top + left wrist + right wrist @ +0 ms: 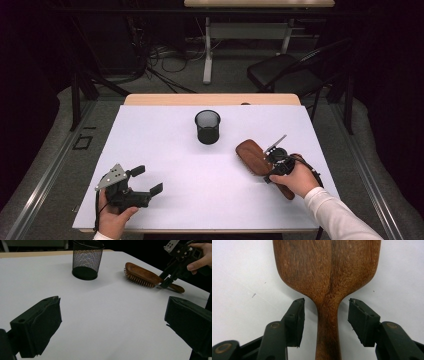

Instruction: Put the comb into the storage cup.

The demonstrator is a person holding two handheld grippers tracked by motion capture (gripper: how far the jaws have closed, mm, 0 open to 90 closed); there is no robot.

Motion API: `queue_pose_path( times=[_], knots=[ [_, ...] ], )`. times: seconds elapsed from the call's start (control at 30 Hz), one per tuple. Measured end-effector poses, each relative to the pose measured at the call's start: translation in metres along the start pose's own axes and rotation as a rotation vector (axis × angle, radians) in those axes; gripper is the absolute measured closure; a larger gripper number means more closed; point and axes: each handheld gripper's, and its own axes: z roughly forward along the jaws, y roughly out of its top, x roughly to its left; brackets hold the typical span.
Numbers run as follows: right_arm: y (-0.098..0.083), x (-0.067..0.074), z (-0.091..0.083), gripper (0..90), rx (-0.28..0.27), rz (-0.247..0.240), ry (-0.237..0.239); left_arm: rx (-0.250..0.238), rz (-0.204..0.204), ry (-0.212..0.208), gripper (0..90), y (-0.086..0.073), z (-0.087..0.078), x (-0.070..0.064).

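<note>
Nearest, the left claw (145,181) rests wide and empty on the worktop (200,200). The right claw (325,315) straddles the brush (328,277) handle, pads not yet touching; the brush lies bristles down at right. Step judged: grasping. Next: close squarely, then lift. Beyond stands the cup (207,127).

The hairbrush (255,159) is reddish-brown wood with visible dark grain, the mesh cup (207,127) is black with a fine grid pattern, the bench (165,150) surface is plain white, and the fingers (297,320) are matte black.
</note>
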Motion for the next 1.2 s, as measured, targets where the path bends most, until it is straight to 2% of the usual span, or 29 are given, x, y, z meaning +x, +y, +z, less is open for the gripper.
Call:
queue_pose_path(
  times=[0.07, 0.1, 0.23, 0.27, 0.5, 0.63, 0.7, 0.73, 0.97, 1.0, 1.2],
  knots=[
    [0.0000, 0.0002, 0.0007, 48.5, 0.002, 0.001, -0.003, 0.000, -0.001, 0.000, 0.9, -0.0001, 0.0000, 0.0001],
    [-0.0005, 0.0004, 0.0025, 49.1, -0.021, 0.006, 0.002, 0.002, 0.000, 0.003, 0.9, 0.0000, -0.0002, 0.0000],
    [0.0001, 0.0000, 0.0024, 51.0, -0.002, -0.007, -0.008, 0.000, -0.003, 0.003, 0.9, 0.0000, 0.0001, -0.0001],
    [-0.0003, -0.0002, 0.0040, 51.7, -0.023, -0.006, -0.004, 0.000, -0.004, 0.003, 0.9, -0.0001, 0.0002, 0.0000],
    [-0.0005, -0.0018, 0.0052, 56.6, -0.022, -0.008, -0.010, 0.001, -0.002, 0.003, 0.9, -0.0001, 0.0003, -0.0001],
    [0.0010, -0.0018, 0.0028, 59.1, 0.029, -0.029, -0.021, 0.001, -0.002, 0.003, 0.9, -0.0001, 0.0002, 0.0002],
    [0.0009, -0.0016, 0.0036, 60.1, 0.025, -0.032, -0.020, 0.001, -0.002, 0.003, 0.9, -0.0001, 0.0003, 0.0001],
    [0.0000, -0.0008, 0.0063, 60.6, -0.010, -0.018, -0.010, 0.001, -0.002, 0.003, 0.9, -0.0001, 0.0003, 0.0001],
    [0.0013, -0.0003, 0.0047, 64.2, 0.022, -0.036, -0.022, 0.001, -0.002, 0.003, 0.9, -0.0002, 0.0002, 0.0001],
    [0.0003, -0.0002, 0.0069, 65.5, -0.005, -0.033, -0.013, 0.001, -0.001, 0.003, 0.9, -0.0002, 0.0002, 0.0000],
    [-0.0001, 0.0004, 0.0069, 68.1, -0.007, -0.033, -0.013, 0.000, -0.001, 0.006, 0.9, -0.0002, 0.0003, -0.0001]
  ],
)
